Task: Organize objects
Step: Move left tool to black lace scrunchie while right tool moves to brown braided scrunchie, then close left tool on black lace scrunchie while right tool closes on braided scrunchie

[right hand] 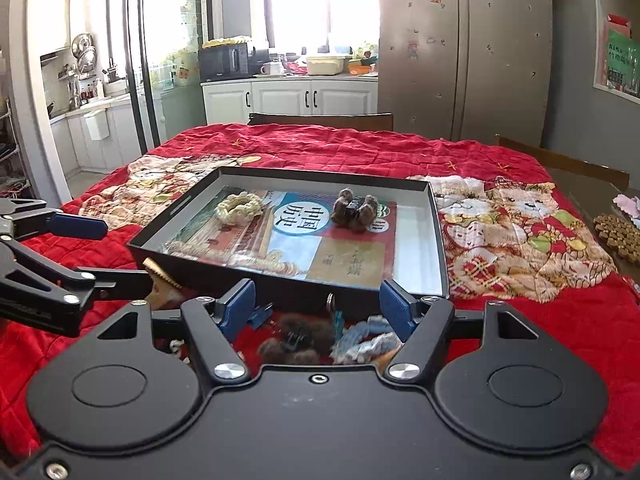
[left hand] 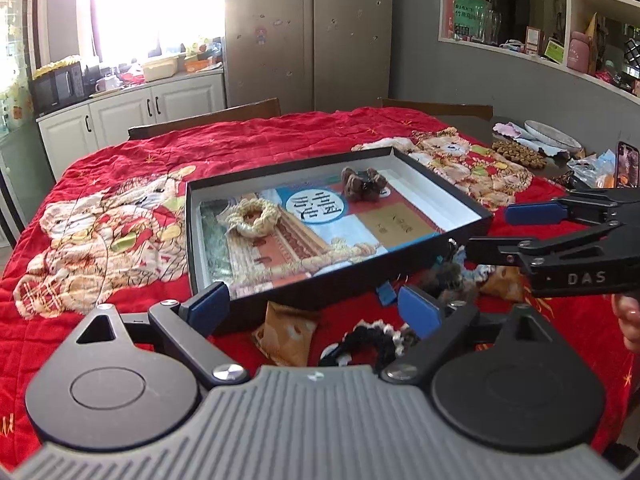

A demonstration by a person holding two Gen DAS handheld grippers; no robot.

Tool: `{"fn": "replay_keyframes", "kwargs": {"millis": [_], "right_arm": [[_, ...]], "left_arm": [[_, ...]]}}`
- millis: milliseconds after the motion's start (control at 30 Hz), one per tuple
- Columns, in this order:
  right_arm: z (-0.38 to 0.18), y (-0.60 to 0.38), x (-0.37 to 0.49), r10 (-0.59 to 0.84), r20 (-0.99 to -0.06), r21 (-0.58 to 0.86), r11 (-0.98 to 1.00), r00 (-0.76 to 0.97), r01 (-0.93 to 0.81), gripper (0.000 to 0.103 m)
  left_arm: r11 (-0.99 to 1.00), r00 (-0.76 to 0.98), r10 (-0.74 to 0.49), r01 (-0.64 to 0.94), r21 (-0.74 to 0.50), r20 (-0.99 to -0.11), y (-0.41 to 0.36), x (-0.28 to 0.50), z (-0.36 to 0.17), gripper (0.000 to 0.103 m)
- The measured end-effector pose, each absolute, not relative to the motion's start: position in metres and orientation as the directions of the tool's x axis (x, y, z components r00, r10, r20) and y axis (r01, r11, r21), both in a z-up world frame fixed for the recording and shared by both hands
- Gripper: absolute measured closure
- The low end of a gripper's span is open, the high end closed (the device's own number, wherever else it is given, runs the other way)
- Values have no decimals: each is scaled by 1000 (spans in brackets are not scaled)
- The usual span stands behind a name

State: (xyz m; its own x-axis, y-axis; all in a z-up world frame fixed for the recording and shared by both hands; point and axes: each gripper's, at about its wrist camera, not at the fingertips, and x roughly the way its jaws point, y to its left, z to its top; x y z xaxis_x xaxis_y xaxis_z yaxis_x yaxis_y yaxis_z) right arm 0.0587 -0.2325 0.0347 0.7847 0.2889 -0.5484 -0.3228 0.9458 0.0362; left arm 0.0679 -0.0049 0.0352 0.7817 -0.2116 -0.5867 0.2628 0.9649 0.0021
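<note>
Both grippers empty, jaws apart: left gripper (left hand: 314, 306) and right gripper (right hand: 318, 300) hover at the near edge of the box (left hand: 192, 236) on the red quilt (left hand: 120, 160). Cream scrunchie (left hand: 251, 217) and brown clip (left hand: 362, 184) lie inside the box. Black scrunchie (left hand: 360, 344), snack packet (left hand: 286, 334) and a second brown clip (right hand: 298, 340) sit on the quilt just outside it.

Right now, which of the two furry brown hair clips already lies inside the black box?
The furry brown clip on the book near the box's far side; the other brown clip lies on the red cloth outside.
</note>
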Motion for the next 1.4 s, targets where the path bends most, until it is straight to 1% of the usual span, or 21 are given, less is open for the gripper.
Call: {"fn": "replay_keyframes", "kwargs": {"millis": [167, 400, 433, 500, 600, 733, 933, 1000, 1133, 1267, 1333, 1400], "right_arm": [[29, -231, 45, 305, -551, 34, 938, 777, -345, 36], [11, -226, 31, 357, -574, 63, 917, 737, -395, 41], [8, -225, 30, 366, -578, 72, 913, 729, -401, 42], [1, -221, 28, 384, -586, 88, 906, 713, -415, 50], [-7, -214, 26, 408, -594, 109, 895, 693, -433, 57], [-17, -205, 26, 408, -605, 97, 890, 683, -446, 62], [-25, -199, 28, 396, -610, 84, 893, 686, -442, 65], [-27, -200, 29, 398, -614, 89, 893, 682, -441, 69], [-31, -200, 31, 397, -622, 91, 893, 675, -441, 72], [-33, -202, 30, 401, -622, 100, 893, 673, -439, 73], [-33, -202, 31, 402, -622, 103, 893, 672, -439, 75], [-33, -203, 31, 402, -622, 103, 893, 672, -438, 76]], "left_arm": [[967, 769, -210, 254, -13, -604, -3, 64, 27, 7], [970, 748, -199, 242, -19, -633, 0, 57, 13, 7], [971, 746, -196, 239, -19, -636, 1, 56, 11, 7], [972, 742, -193, 236, -19, -642, 2, 54, 7, 8], [973, 739, -195, 229, -33, -645, 4, 54, 3, 10], [971, 726, -216, 227, -69, -653, 7, 57, -2, 13], [971, 707, -218, 225, -78, -673, 7, 58, -11, 21], [971, 703, -221, 223, -85, -676, 7, 58, -13, 25], [970, 696, -227, 220, -99, -681, 8, 59, -16, 32], [967, 687, -242, 229, -112, -685, 8, 58, -16, 45], [965, 682, -250, 230, -123, -687, 9, 59, -17, 49], [963, 677, -260, 232, -136, -688, 9, 59, -17, 55]]}}
